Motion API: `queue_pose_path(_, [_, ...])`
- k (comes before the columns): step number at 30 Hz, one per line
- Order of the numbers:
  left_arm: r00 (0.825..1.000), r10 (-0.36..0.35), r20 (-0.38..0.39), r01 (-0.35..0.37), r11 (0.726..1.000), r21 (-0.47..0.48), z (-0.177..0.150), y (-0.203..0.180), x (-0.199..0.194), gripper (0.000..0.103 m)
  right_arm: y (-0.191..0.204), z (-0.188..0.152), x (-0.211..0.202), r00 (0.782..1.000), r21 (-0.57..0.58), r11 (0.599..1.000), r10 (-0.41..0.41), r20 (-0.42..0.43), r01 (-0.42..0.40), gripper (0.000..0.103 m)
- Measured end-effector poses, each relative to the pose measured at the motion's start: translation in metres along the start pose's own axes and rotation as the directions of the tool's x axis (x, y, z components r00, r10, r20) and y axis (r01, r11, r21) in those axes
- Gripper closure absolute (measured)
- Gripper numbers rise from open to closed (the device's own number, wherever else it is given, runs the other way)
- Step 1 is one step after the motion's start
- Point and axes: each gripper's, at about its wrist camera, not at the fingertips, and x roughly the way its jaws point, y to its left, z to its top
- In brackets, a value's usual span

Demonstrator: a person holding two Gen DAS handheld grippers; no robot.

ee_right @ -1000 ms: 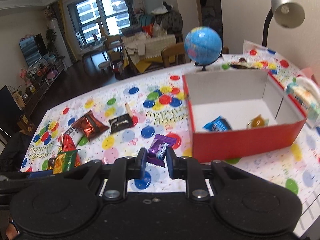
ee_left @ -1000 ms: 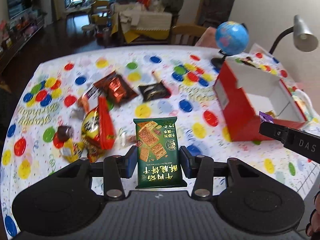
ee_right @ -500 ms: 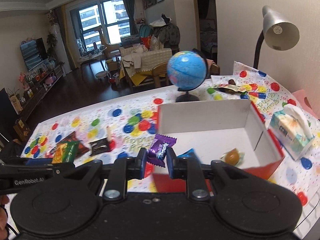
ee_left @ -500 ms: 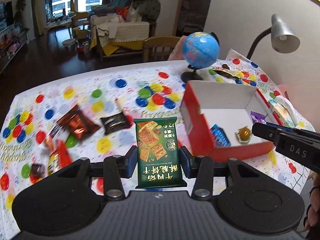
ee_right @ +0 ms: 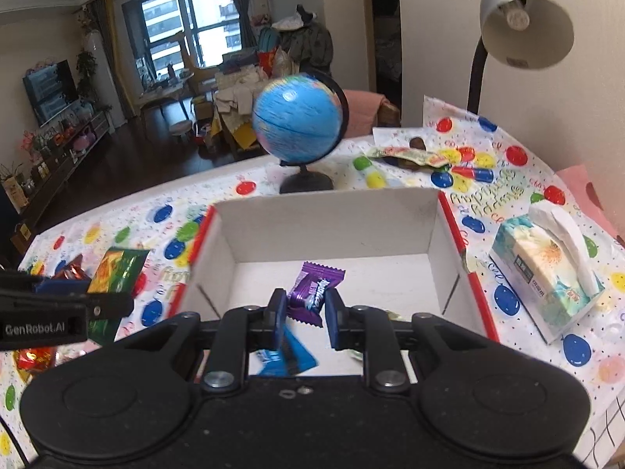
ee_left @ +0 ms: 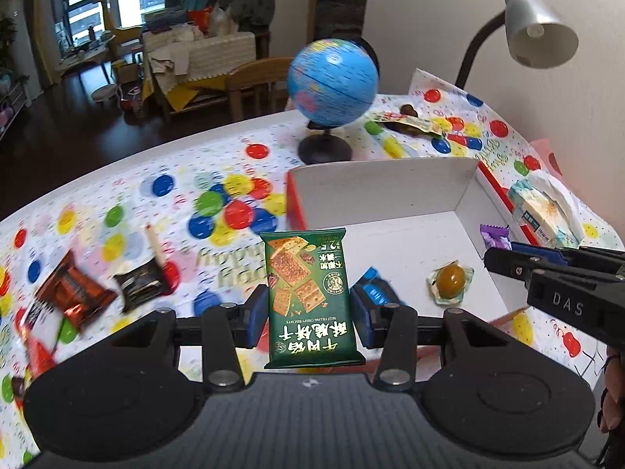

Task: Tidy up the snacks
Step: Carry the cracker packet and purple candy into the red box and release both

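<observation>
The left gripper (ee_left: 308,314) fingers clench a green biscuit packet (ee_left: 310,297) at the box's (ee_right: 332,230) 9 o'clock edge, while the right gripper (ee_right: 302,312) fingers clench a purple candy (ee_right: 314,291) over its white floor.

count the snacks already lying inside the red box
2: a blue packet near the front-left of the red box, partly behind the left gripper's finger, and a round amber sweet further right. More may be hidden behind the grippers.

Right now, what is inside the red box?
Inside the red box lie a blue packet and a wrapped yellow candy. The held packets and the grippers cover part of its floor.
</observation>
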Motion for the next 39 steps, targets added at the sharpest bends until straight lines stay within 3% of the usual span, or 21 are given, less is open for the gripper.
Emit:
queue_pose_path(9, [0.998,-0.002,-0.068,0.007,0.997,0.076,0.023,-0.041,0.059,0.059,-0.040,0.003,0.043,0.997,-0.004,1.000,0.000,-0.078,-0.001,0.084])
queue_pose_path(22, [0.987,0.034,-0.155,-0.007,0.985,0.174,0.037,-0.072,0.127,0.059,-0.060,0.000,0.099,0.983,-0.027,1.000,-0.004,-0.181,-0.001,0.084])
queue_pose_path(31, [0.975,0.039,-0.217,0.005,0.980,0.201,0.034,-0.081,0.148,0.059,-0.060,-0.006,0.111,0.974,-0.034,0.999,0.012,-0.228,-0.020,0.081])
queue_pose_path(39, [0.979,0.021,-0.202,0.011,0.988,0.155,0.035,-0.072,0.135,0.058,-0.062,-0.006,0.102,0.975,-0.021,0.999,0.022,-0.221,-0.027,0.077])
